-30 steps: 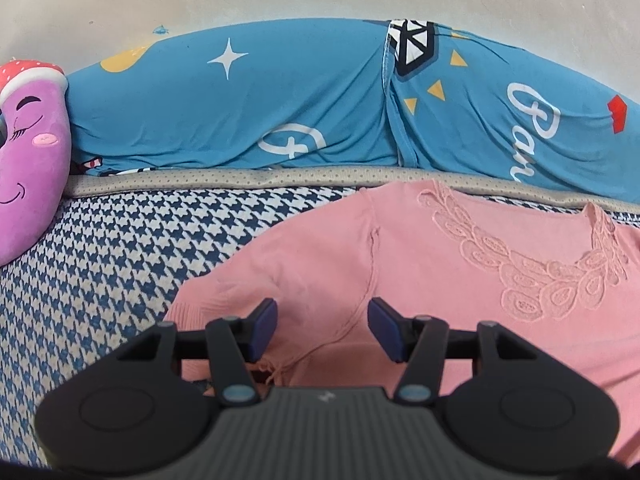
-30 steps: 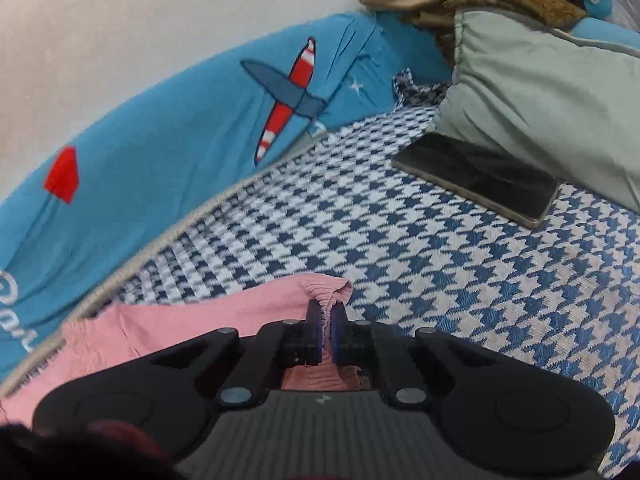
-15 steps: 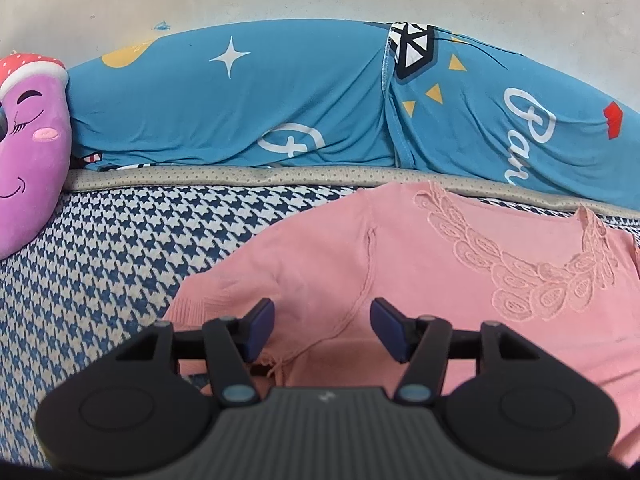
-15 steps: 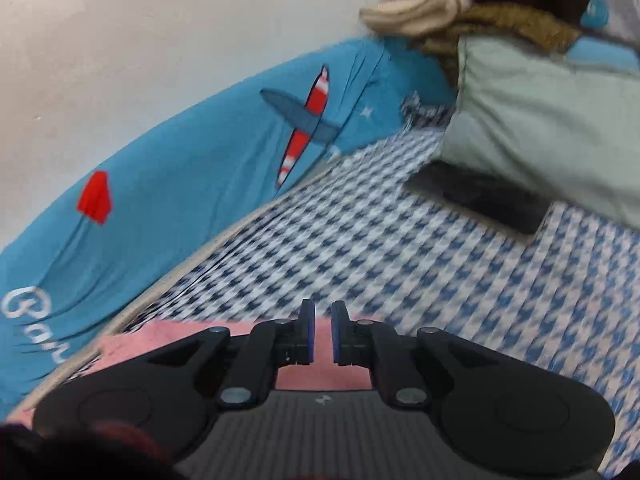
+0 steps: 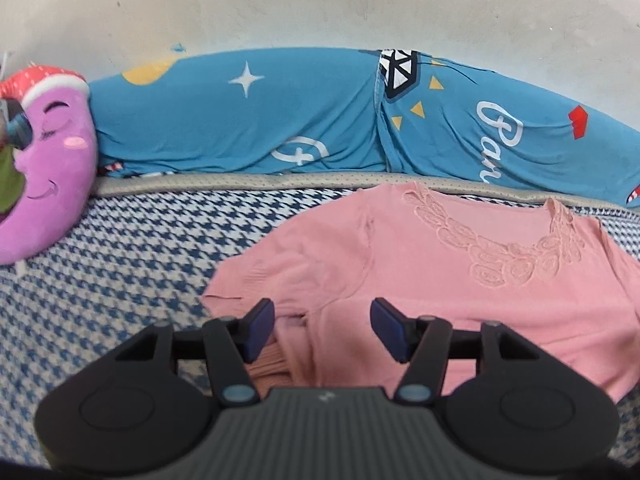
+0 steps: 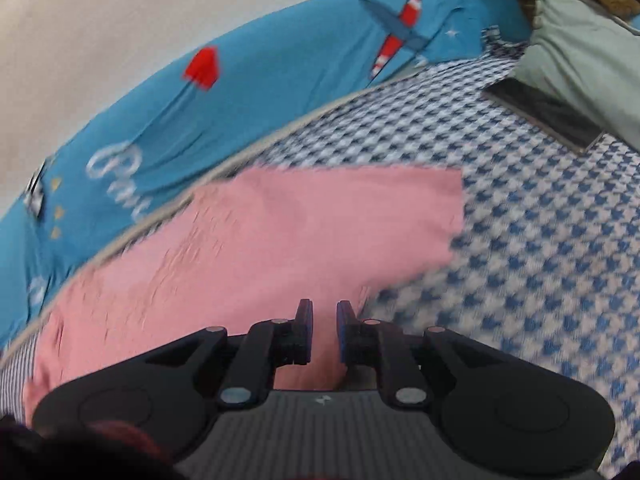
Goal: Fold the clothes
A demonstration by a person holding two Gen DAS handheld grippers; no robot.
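Observation:
A pink sweater [image 5: 460, 280] with a lace neckline lies on the houndstooth bed cover [image 5: 120, 264]. My left gripper [image 5: 322, 326] hovers open over the sweater's left sleeve and armpit, with nothing between its fingers. In the blurred right wrist view the sweater [image 6: 248, 248] has a straight folded edge on its right. Its right sleeve tapers down into my right gripper [image 6: 324, 332], whose jaws stand a narrow gap apart with pink cloth between them.
A blue printed bolster [image 5: 280, 128] runs along the wall behind the sweater. A purple moon plush [image 5: 44, 172] lies at the left. A dark phone [image 6: 548, 116] and a grey-green pillow [image 6: 580, 40] sit at the right on the bed cover [image 6: 540, 264].
My right gripper has carried the right sleeve leftward over the sweater's body, and its jaw gap has widened a little. The left gripper has stayed open and drifted slightly left.

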